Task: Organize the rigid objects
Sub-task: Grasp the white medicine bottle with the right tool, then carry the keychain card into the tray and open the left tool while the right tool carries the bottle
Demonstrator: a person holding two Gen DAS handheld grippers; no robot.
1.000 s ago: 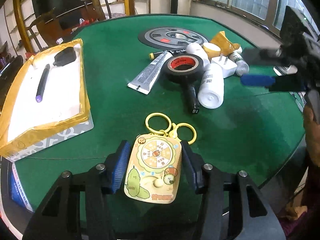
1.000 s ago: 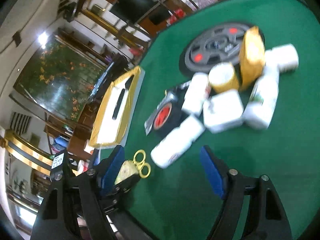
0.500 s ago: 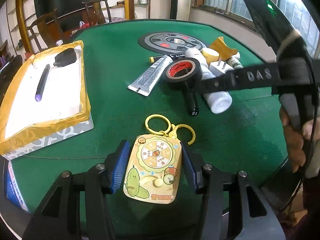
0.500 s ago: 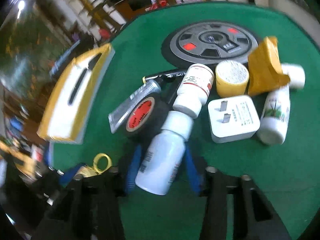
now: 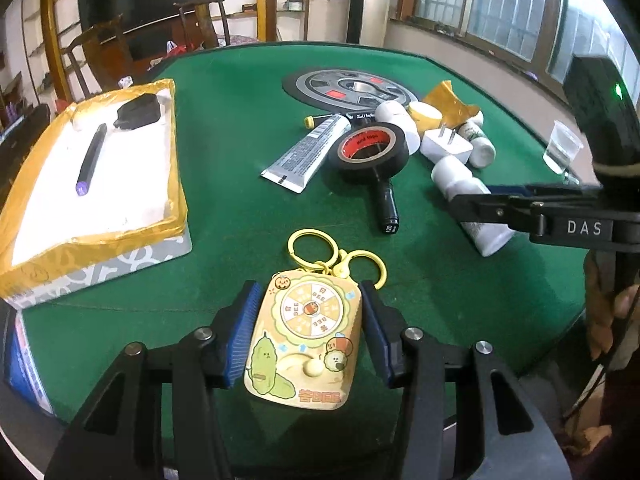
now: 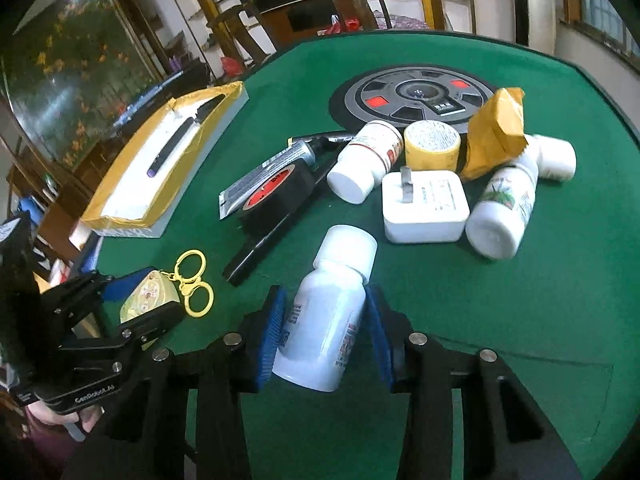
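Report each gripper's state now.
Left gripper: closed on the keychain toy.
Right gripper: has just been closing, now on the white bottle.

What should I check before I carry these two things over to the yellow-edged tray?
1. right gripper pads on the white bottle: ok, its jaws have just been closing and now pinch the body.
2. left gripper around the cartoon keychain toy: ok, held between both pads.
3. Bottle cap on: ok.
4. Yellow rings free of other items: ok, nothing lies on them.
5. Room in the tray: ok, only a pen and a black object lie inside.
6. Grip firm enough to lift: cannot tell.
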